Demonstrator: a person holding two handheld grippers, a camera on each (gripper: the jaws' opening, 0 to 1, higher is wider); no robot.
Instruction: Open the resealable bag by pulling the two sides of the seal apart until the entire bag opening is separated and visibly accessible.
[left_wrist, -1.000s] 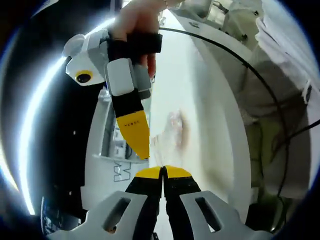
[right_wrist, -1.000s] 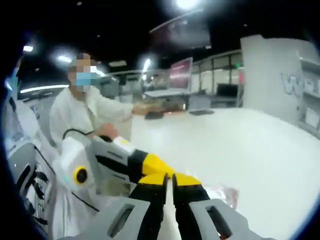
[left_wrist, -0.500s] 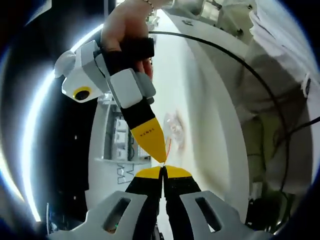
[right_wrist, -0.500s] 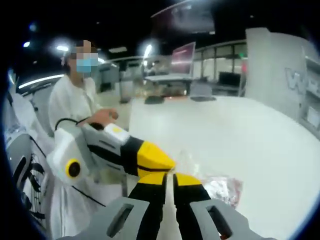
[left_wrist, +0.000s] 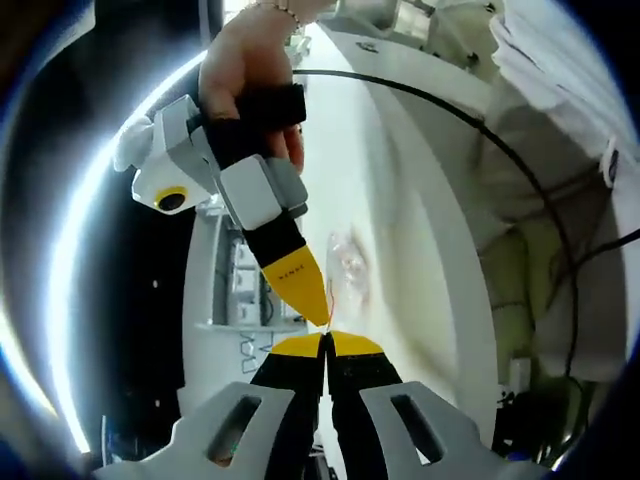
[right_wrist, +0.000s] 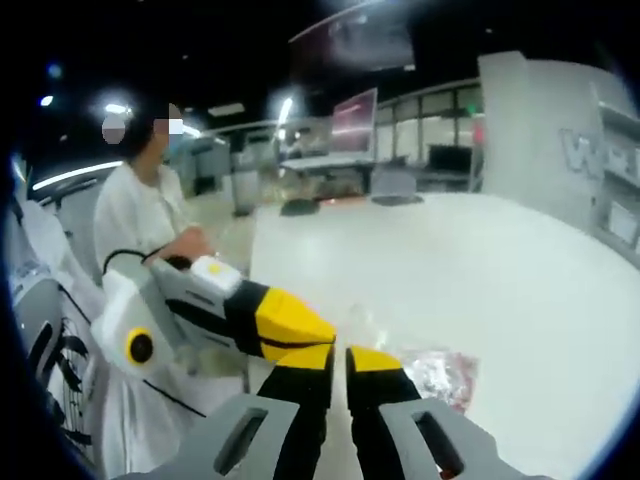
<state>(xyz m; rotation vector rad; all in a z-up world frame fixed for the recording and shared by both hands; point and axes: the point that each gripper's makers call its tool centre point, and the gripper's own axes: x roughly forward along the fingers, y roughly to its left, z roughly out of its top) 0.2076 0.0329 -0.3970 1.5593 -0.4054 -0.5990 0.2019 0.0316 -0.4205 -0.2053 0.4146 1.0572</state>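
The resealable bag (left_wrist: 346, 264) is clear plastic with reddish contents, and it hangs just beyond the gripper tips above the white table (left_wrist: 400, 200). My left gripper (left_wrist: 325, 341) is shut, pinching the bag's thin top edge. A hand holds my right gripper (left_wrist: 319, 316), which comes in from the upper left and meets the left one tip to tip. In the right gripper view, my right gripper (right_wrist: 340, 356) is shut at the bag's edge. There the bag (right_wrist: 437, 372) sags to the right of its jaws, and my left gripper (right_wrist: 320, 336) comes in from the left.
A black cable (left_wrist: 520, 170) arcs across the table's edge. A person in a white coat (right_wrist: 140, 235) sits at the left end of the table (right_wrist: 480, 270). Monitors (right_wrist: 352, 122) and a keyboard stand at the far end, with a white lettered panel (right_wrist: 590, 150) on the right.
My right gripper's tip has swung in from beside the left tip to meet it. Both views have shifted slightly with the hands, and the bag hangs close behind the tips.
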